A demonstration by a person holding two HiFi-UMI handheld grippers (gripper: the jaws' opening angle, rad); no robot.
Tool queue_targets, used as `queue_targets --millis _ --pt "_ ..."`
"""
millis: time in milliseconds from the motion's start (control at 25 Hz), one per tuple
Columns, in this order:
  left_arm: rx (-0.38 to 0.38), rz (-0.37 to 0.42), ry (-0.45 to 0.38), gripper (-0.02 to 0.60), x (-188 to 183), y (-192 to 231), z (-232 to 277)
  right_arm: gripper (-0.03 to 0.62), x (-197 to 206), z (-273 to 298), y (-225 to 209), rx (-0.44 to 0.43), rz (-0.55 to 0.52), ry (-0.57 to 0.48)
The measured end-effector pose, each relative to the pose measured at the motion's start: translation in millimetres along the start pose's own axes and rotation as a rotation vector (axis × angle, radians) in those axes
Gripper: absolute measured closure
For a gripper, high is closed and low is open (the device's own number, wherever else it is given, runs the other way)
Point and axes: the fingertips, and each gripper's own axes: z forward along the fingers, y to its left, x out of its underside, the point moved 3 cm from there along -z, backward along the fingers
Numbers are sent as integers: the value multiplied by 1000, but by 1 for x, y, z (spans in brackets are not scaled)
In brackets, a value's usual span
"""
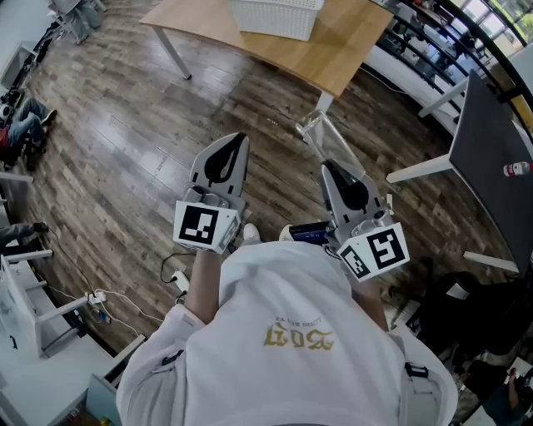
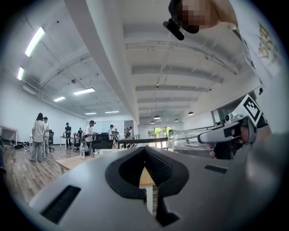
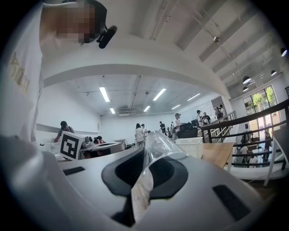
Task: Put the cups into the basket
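Cup (image 1: 315,126) of clear plastic, pinched by its thin wall between the jaws of our right gripper (image 1: 327,165), hangs above the dark plank floor (image 1: 125,150) just right of centre in the head view. In the right gripper view the same cup (image 3: 156,155) rises from the middle of the picture, its side flattened between the 2 black pads. Our left gripper (image 1: 241,138), just left of centre in the head view, carries nothing. The left gripper view shows its jaws pressed together at the tips, with only a pale table edge visible through the opening behind them. We hold the 2 grippers side by side, near each other but apart, in front of our white shirt (image 1: 283,349). The white slatted basket (image 1: 275,18) stands on the wooden table (image 1: 350,42) at the top edge of the head view, well apart from the cup. Several people (image 2: 39,135) stand at the far left of the left gripper view.
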Motion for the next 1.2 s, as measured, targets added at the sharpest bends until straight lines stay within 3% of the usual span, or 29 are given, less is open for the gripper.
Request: queue_targets --millis 320,680,960,1200 --pt "-23 -14 1 574 8 -6 9 562 4 3 -19 -20 2 20" --pt "-9 -37 -13 574 10 21 52 562 2 44 -37 -27 8 29" --pt "21 -27 -6 574 11 77 110 562 -12 110 -71 5 -47 42" --pt "61 -42 14 575 23 133 158 562 -14 173 -98 65 -19 46"
